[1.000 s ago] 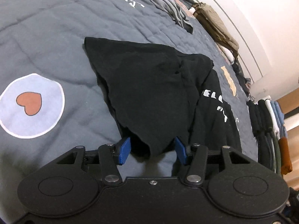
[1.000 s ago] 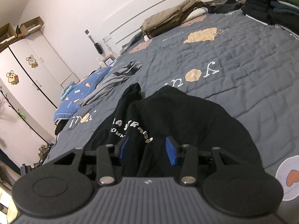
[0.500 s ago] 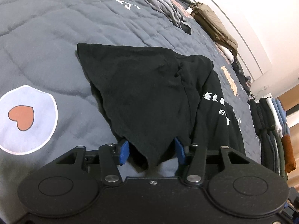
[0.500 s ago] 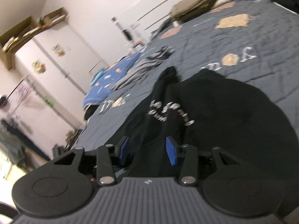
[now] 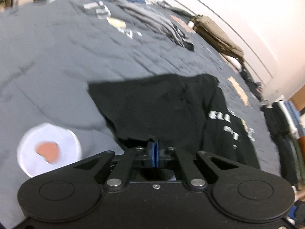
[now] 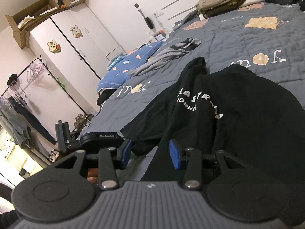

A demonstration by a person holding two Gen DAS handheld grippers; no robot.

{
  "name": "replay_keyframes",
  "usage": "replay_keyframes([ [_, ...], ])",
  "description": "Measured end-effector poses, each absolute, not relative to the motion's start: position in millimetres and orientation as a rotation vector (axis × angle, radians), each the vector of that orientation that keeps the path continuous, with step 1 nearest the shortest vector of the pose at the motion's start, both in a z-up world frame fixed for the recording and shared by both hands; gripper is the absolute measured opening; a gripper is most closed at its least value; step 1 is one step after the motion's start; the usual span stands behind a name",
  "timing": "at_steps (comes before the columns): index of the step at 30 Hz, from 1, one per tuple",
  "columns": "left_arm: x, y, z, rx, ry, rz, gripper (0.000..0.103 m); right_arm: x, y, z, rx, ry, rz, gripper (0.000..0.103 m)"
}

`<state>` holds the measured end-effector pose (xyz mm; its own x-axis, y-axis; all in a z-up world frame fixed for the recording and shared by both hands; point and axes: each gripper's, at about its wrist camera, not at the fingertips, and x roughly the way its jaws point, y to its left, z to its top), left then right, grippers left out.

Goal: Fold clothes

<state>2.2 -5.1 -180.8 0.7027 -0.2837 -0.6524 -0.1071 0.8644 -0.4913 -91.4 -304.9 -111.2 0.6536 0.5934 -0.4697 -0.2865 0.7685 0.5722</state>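
A: Left wrist view first — your left gripper (image 5: 154, 150) at lower centre has its blue pads pinched right together on the near edge of the black T-shirt (image 5: 158, 110). The shirt spreads across mid-frame on the grey quilt (image 5: 63, 61), its white lettering to the right.

B: And the other one?

A: Right wrist view. Your right gripper (image 6: 150, 152) at lower centre stands with jaws well apart — a fold of the same black T-shirt (image 6: 238, 114) runs down between them, but the pads don't look to press on it. Nothing held there, I'd say.

B: How will it handle?

A: Light, limp, thin knit, I judge. It'll sag and bunch wherever you don't support it, and won't slip much. Take it at a hem or corner, through all the layers, matching your left-hand hold.
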Motion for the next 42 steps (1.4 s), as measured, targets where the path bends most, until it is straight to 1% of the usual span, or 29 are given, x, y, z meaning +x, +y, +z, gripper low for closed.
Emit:
replay_keyframes([
  [3, 1.2, 8.5, -170.9, -0.518, 0.767, -0.081, 0.002, -91.9, -304.1, -111.5, 0.481, 0.694, 0.523, 0.043],
  [8, -10.3, 36.9, -142.1, -0.493, 0.639, -0.001, 0.002, -93.0, -301.2, -110.9, 0.475, 0.7, 0.529, 0.043],
  [12, -14.4, 64.6, -130.7, -0.484, 0.596, 0.118, 0.002, -94.2, -297.6, -110.5, 0.469, 0.701, 0.534, 0.043],
  [18, -5.1, 73.4, -141.8, -0.416, 0.7, 0.165, 0.002, -93.1, -295.5, -112.2, 0.46, 0.712, 0.528, 0.043],
  [20, -4.6, 68.0, -145.0, -0.331, 0.74, 0.184, 0.01, -92.4, -294.6, -112.7, 0.456, 0.716, 0.524, 0.043],
  [21, -5.7, 64.2, -146.0, -0.278, 0.752, 0.204, 0.017, -92.0, -295.3, -112.6, 0.456, 0.715, 0.52, 0.043],
  [22, -6.8, 60.5, -147.0, -0.224, 0.765, 0.225, 0.027, -91.7, -295.9, -112.5, 0.456, 0.715, 0.517, 0.043],
  [27, -25.7, 68.6, -137.8, -0.227, 0.718, 0.251, 0.03, -90.7, -311.4, -110.4, 0.477, 0.703, 0.469, 0.043],
  [30, -39.1, 70.1, -129.5, -0.277, 0.7, 0.184, 0.032, -92.5, -335.2, -107.4, 0.5, 0.673, 0.391, 0.043],
  [32, -50.7, 61.9, -123.7, -0.274, 0.686, 0.136, 0.039, -96.7, -354.9, -106.9, 0.502, 0.659, 0.302, 0.043],
  [34, -60.3, 49.7, -119.2, -0.245, 0.672, 0.094, 0.042, -101.0, -374.7, -106.5, 0.504, 0.644, 0.214, 0.043],
  [37, -73.6, 28.6, -115.2, -0.207, 0.656, 0.007, 0.042, -109.1, -401.2, -108.3, 0.472, 0.647, 0.087, 0.043],
  [39, -85.4, 16.7, -114.3, -0.199, 0.651, -0.05, 0.045, -113.6, -414.7, -113.1, 0.457, 0.667, 0.032, 0.043],
  [41, -96.9, 6.1, -115.3, -0.189, 0.653, -0.101, 0.049, -116.8, -426.6, -119.6, 0.448, 0.695, -0.007, 0.043],
  [42, -101.9, 2.1, -116.8, -0.193, 0.661, -0.131, 0.049, -117.7, -430.4, -123.5, 0.445, 0.709, -0.018, 0.043],
])
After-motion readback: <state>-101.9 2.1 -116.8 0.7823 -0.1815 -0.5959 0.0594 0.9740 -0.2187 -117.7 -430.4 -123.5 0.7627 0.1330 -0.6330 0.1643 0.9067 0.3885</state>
